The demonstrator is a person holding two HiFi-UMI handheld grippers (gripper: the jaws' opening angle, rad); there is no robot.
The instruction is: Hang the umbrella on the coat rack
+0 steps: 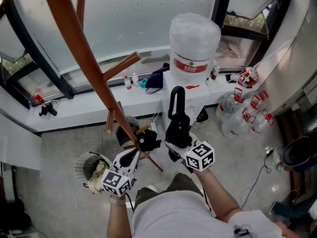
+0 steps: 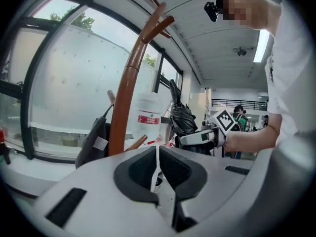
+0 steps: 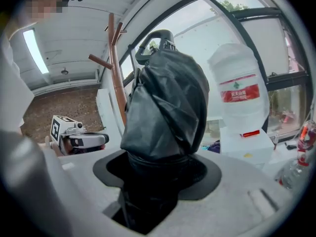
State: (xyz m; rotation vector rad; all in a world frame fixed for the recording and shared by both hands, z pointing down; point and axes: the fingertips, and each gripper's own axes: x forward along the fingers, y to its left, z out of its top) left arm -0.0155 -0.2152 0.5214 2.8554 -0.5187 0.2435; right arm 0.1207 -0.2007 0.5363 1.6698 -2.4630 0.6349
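1. While it stands upright in mid-air near the rack, the folded black fabric umbrella (image 3: 165,107) looks light. Its bundled canopy seems soft and a bit slippery, its shaft stiff.
2. The curved black handle (image 1: 176,99) on top is the part to hook on. The best hold, I judge, is low on the canopy, leaving the handle free.
3. Right gripper (image 1: 177,133): jaws fairly wide, clamped round that bundle.
4. Left gripper (image 2: 158,168): jaws together, nothing between them, near the lower post of the brown wooden coat rack (image 1: 89,68).
5. Nearest side peg (image 1: 121,66): bare.
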